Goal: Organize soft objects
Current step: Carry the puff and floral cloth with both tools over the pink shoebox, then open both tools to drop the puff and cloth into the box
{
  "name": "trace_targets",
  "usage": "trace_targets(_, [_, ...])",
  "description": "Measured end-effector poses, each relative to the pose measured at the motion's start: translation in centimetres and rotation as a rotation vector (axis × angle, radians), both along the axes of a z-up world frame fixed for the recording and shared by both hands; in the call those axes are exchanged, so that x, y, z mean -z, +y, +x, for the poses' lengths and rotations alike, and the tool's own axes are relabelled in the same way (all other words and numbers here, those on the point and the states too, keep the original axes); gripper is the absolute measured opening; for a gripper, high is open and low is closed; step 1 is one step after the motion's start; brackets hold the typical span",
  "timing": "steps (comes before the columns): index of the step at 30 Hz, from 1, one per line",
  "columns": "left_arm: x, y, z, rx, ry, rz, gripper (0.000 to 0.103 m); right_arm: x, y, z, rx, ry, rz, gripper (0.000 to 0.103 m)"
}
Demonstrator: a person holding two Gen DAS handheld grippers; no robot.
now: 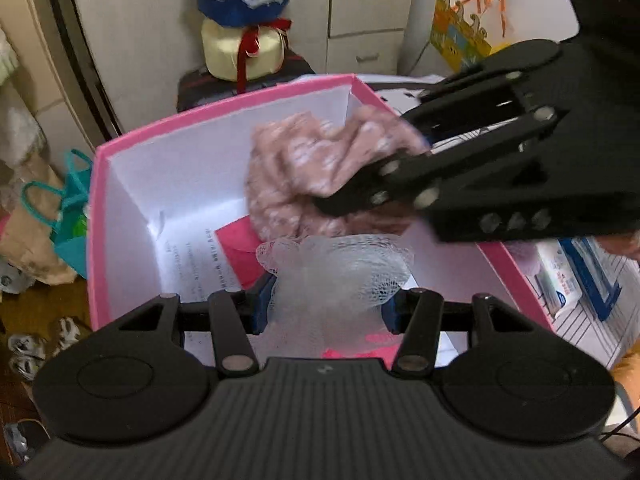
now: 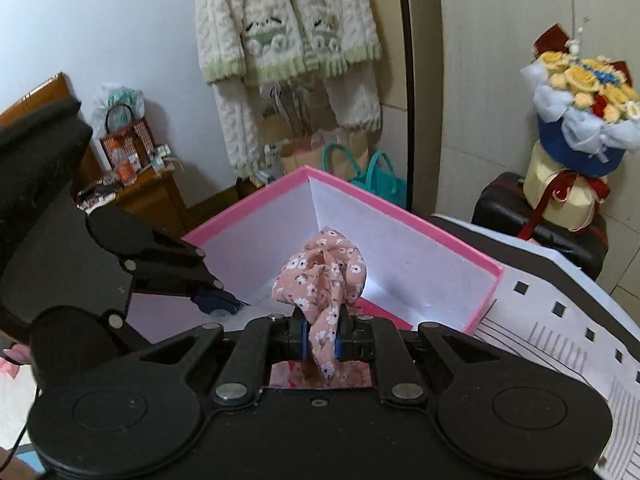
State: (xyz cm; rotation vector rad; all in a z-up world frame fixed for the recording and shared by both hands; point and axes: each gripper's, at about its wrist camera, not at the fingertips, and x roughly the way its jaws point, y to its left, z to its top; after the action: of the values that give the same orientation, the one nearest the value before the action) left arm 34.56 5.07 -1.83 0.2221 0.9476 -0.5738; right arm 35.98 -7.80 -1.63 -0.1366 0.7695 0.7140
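The left gripper [image 1: 328,304] pinched a wad of white mesh netting [image 1: 340,276] between its part-open blue pads, held over the near edge of the pink box [image 1: 224,108]; the right gripper [image 2: 322,338] was clamped tight on a pink floral cloth [image 2: 324,276], bunched above the box's far corner. Printed sheets [image 1: 200,256] lined the box floor; their writing was too blurred to read.

Floral cloth [image 1: 320,164] motion-blurred; box [image 1: 224,108] floor hidden beneath mesh puff [image 1: 340,276].

Floral cloth [image 2: 320,276] soft; mesh puff [image 1: 336,276] netted; box [image 1: 224,110] matt card.
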Motion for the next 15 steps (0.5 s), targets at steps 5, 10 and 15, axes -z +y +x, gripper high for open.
trace_targets(5, [1.8, -0.1, 2.3, -0.010, 0.071, 0.003, 0.052, 1.4, 0.9, 2.3, 0.004, 0.016, -0.054, 0.014])
trace_targets(10, [3.2, -0.1, 2.9, -0.034, 0.100, 0.030, 0.054, 2.2, 1.1, 3.1, -0.001, 0.013, -0.107, 0.015])
trace_targets(15, [3.5, -0.4, 3.2, -0.046, 0.102, 0.069, 0.069, 1.8, 1.5, 2.3, -0.021, -0.001, -0.112, 0.049])
